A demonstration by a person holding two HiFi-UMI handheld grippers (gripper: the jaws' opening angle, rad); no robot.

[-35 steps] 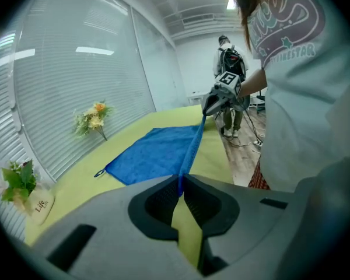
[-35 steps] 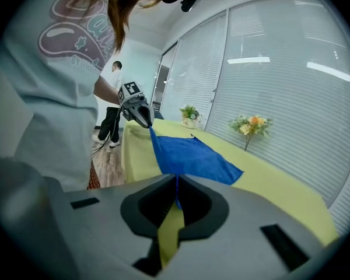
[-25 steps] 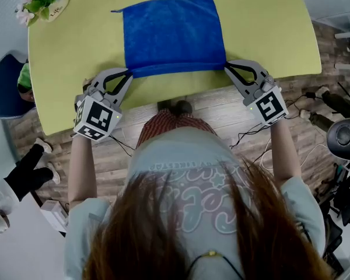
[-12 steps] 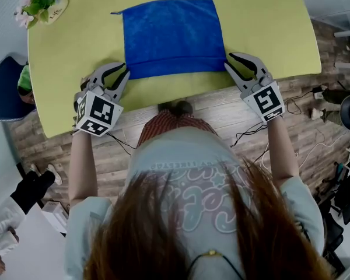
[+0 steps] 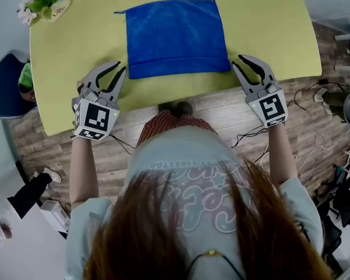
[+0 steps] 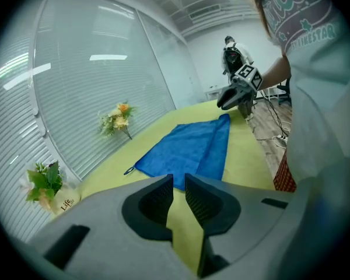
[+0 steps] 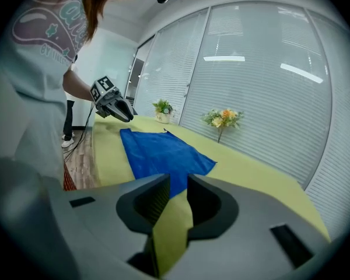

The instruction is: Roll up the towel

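Drawn back since a second ago, the left gripper [image 5: 120,67] and the right gripper [image 5: 237,61] now sit just off the near corners of the blue terry-cloth towel [image 5: 175,37], where their tips were then. The towel lies flat in the middle of the yellow-green worktop [image 5: 268,34], touched by neither gripper.

A darker strip runs along the towel's near edge. Whether it is a fold or a hem is hard to tell. The person's head and hair [image 5: 204,238] fill the lower head view and hide the floor below, and the worktop is cut off at the top.

In the head view the towel is wider than it is deep. Its long axis runs from side to side, parallel to the worktop's near edge. A small hanging loop [image 5: 118,11] sticks out at the far left corner.

The left gripper's jaws are drawn together to a thin slit with nothing in it. The right gripper's jaws have just been opening and stand a little apart, with only worktop showing between them.

At the far left corner of the worktop a small pale pot [image 5: 57,9] holds a leafy flower sprig [image 5: 38,0]. In the gripper views a second bouquet [image 6: 119,116] stands further along, by the slatted blinds [image 6: 87,86].
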